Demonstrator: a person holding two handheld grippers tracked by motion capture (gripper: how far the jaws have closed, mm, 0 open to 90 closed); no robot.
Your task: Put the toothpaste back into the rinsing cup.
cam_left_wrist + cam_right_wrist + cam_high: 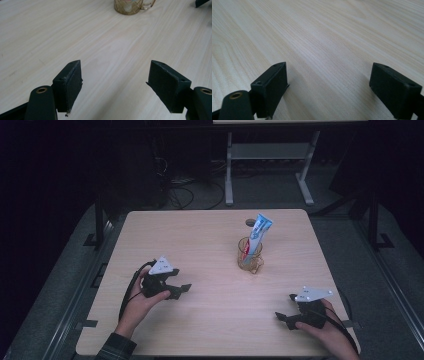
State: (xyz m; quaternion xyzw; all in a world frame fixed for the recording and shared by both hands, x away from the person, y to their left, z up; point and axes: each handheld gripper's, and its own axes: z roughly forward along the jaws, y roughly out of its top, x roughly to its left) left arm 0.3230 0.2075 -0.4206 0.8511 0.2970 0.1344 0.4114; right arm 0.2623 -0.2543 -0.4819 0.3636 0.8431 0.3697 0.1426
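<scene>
A clear amber glass mug [249, 256] stands upright right of the table's middle, with a blue and white toothpaste tube [257, 234] leaning out of it. My left gripper [183, 290] rests low over the table's left side, well short of the mug, jaws wide apart and empty. In the left gripper view that gripper [115, 82] faces bare wood, with the mug's base [128, 6] far ahead. My right gripper [284, 317] lies near the front right edge, open and empty. The right gripper view has this gripper [329, 87] over plain tabletop.
The light wooden table [210, 320] has its front edge close to both hands. A small dark round spot [250, 222] sits behind the mug. Beyond the table are a dark floor, cables and a white desk frame [270, 165].
</scene>
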